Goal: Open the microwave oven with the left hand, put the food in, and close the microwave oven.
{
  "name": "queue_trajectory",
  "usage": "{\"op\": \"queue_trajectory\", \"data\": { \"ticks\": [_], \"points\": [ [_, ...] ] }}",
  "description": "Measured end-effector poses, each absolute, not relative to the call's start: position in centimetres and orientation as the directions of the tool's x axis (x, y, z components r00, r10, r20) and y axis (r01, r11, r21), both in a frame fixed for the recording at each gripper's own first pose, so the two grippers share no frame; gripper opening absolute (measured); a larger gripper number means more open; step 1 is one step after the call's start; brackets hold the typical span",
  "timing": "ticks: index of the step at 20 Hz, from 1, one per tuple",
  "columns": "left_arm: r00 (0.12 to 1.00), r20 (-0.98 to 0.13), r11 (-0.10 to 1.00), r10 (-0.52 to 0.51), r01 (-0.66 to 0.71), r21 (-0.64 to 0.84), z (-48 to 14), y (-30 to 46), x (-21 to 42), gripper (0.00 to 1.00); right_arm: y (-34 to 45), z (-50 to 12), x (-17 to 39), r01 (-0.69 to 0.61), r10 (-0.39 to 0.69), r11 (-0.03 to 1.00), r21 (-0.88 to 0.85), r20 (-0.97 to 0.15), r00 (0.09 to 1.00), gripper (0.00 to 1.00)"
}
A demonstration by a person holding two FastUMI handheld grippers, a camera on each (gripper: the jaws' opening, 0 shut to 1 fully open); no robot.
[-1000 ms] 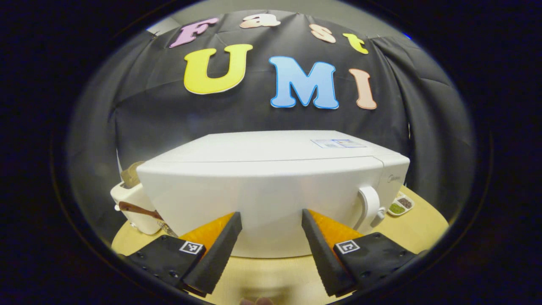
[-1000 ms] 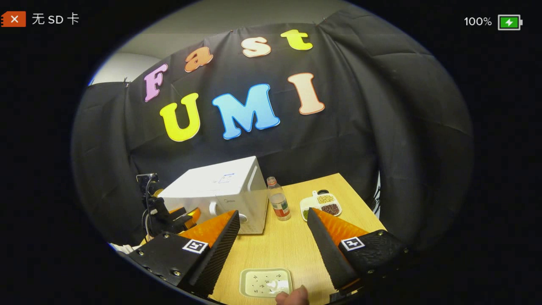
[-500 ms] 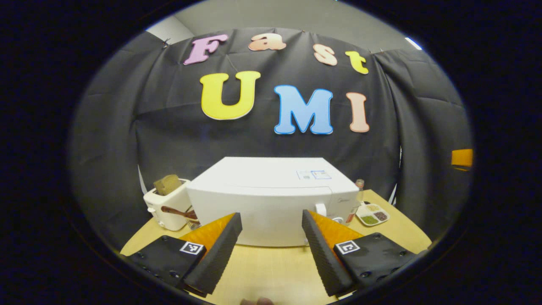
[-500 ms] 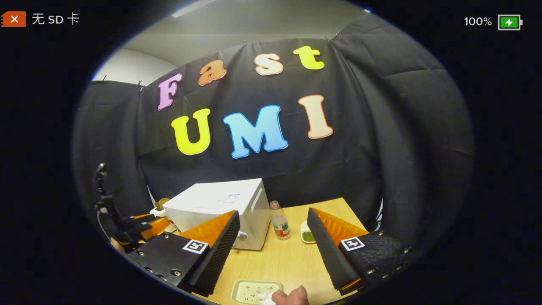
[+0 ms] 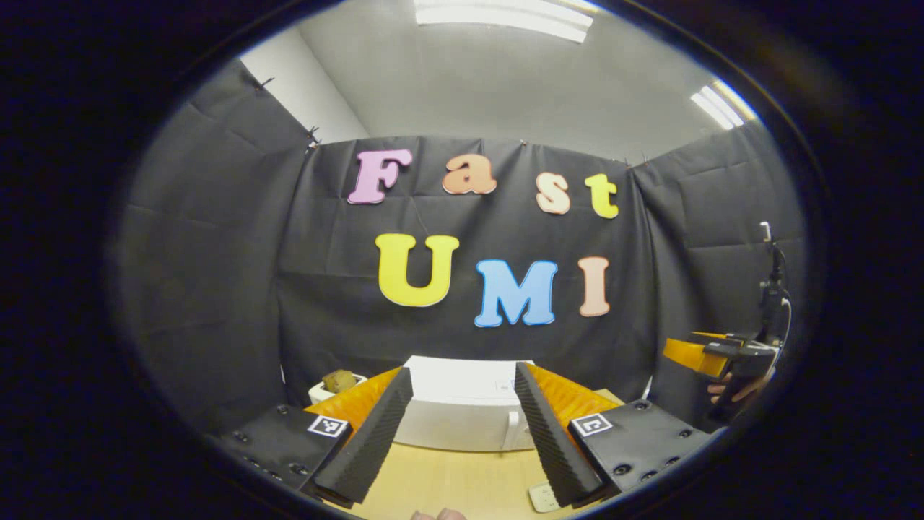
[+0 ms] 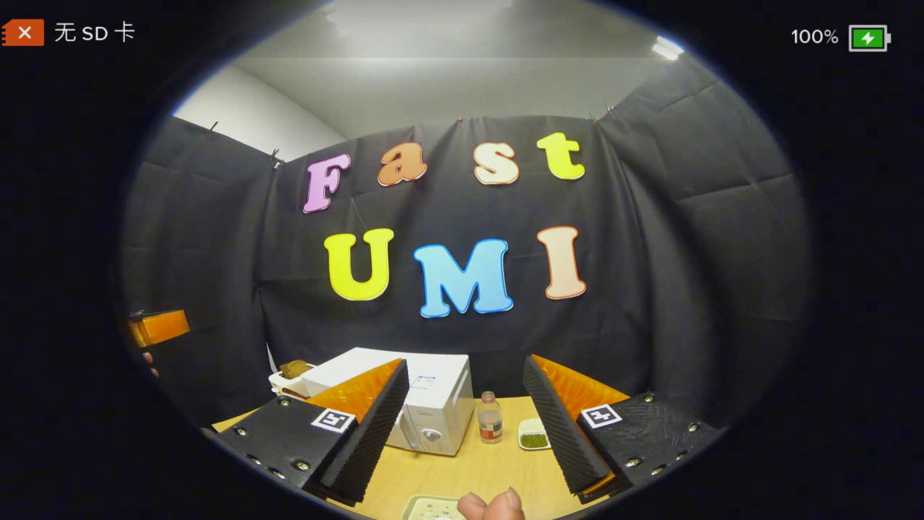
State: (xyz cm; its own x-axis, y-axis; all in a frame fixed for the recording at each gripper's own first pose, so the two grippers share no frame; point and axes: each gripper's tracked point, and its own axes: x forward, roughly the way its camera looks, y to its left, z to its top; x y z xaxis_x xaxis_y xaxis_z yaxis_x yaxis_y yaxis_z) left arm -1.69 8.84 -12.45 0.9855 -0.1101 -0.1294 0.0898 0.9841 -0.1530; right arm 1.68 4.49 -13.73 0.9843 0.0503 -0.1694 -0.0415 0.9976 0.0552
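Observation:
The white microwave (image 5: 462, 422) stands on the wooden table (image 5: 447, 477) with its door shut, far ahead of my left gripper (image 5: 462, 375), which is open and holds nothing. In the right gripper view the microwave (image 6: 433, 401) sits at the back left of the table. My right gripper (image 6: 465, 363) is open and holds nothing. Below it, at the table's near edge, lies a pale food plate (image 6: 429, 508) with a person's thumb (image 6: 491, 503) beside it. The right gripper (image 5: 711, 352) also shows at the far right of the left gripper view, held in a hand.
A white toaster (image 5: 336, 383) with bread stands left of the microwave. A small bottle (image 6: 490, 417) and a divided dish of seeds (image 6: 535, 433) stand right of it. The left gripper (image 6: 155, 326) shows at the far left. Bare tabletop (image 6: 462, 469) lies in front of the microwave.
Both grippers have drawn back from the microwave and tilted upward; the microwave now looks small and low, and the ceiling has come into view. Both stay open.

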Motion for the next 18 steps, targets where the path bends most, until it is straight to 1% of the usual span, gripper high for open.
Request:
{"op": "queue_trajectory", "data": {
  "ticks": [1,4,5,8,9,10,11,13,15,18],
  "points": [
    [0.986,-0.127,0.983,-0.107,0.086,-0.160,-11.5,9.8,-2.9,0.94,5.5,-12.8,0.7,-0.047,0.056,0.997,0.061,-0.163,0.985,0.98],
    [0.991,-0.079,0.976,-0.109,0.091,-0.199,-8.0,12.2,-6.0,0.94,8.0,-9.9,-2.0,-0.041,0.048,0.998,0.048,-0.150,0.988,0.98],
    [0.993,-0.070,0.974,-0.095,0.079,-0.211,-7.1,13.1,-6.9,0.94,8.9,-8.9,-2.6,-0.054,0.058,0.998,0.032,-0.139,0.989,0.98],
    [0.993,-0.104,0.985,-0.058,0.040,-0.171,-7.4,15.7,-9.4,0.93,11.6,-8.0,-3.1,-0.082,0.082,0.997,0.010,-0.152,0.985,0.98],
    [0.993,-0.105,0.989,-0.049,0.034,-0.141,-7.1,16.3,-9.7,0.96,12.3,-7.9,-3.1,-0.091,0.091,0.996,0.012,-0.159,0.983,0.98],
    [0.994,-0.104,0.992,-0.040,0.028,-0.119,-6.8,16.6,-9.9,0.93,12.9,-7.8,-3.2,-0.097,0.100,0.995,0.021,-0.163,0.982,0.98],
    [0.994,-0.100,0.993,-0.042,0.031,-0.111,-6.5,16.5,-10.1,0.93,13.3,-7.5,-3.4,-0.106,0.110,0.994,0.033,-0.163,0.981,0.98],
    [0.995,-0.085,0.992,-0.051,0.040,-0.123,-6.0,16.1,-10.2,0.93,13.5,-6.5,-3.6,-0.113,0.116,0.993,0.026,-0.135,0.984,0.98],
    [0.995,-0.089,0.990,-0.048,0.035,-0.137,-6.4,16.2,-10.2,0.93,13.2,-6.7,-3.6,-0.111,0.110,0.994,-0.003,-0.135,0.985,0.98],
    [0.994,-0.101,0.991,-0.041,0.027,-0.134,-7.0,16.5,-10.3,0.93,13.3,-6.8,-3.3,-0.116,0.118,0.993,0.023,-0.143,0.983,0.98]
  ]
}}
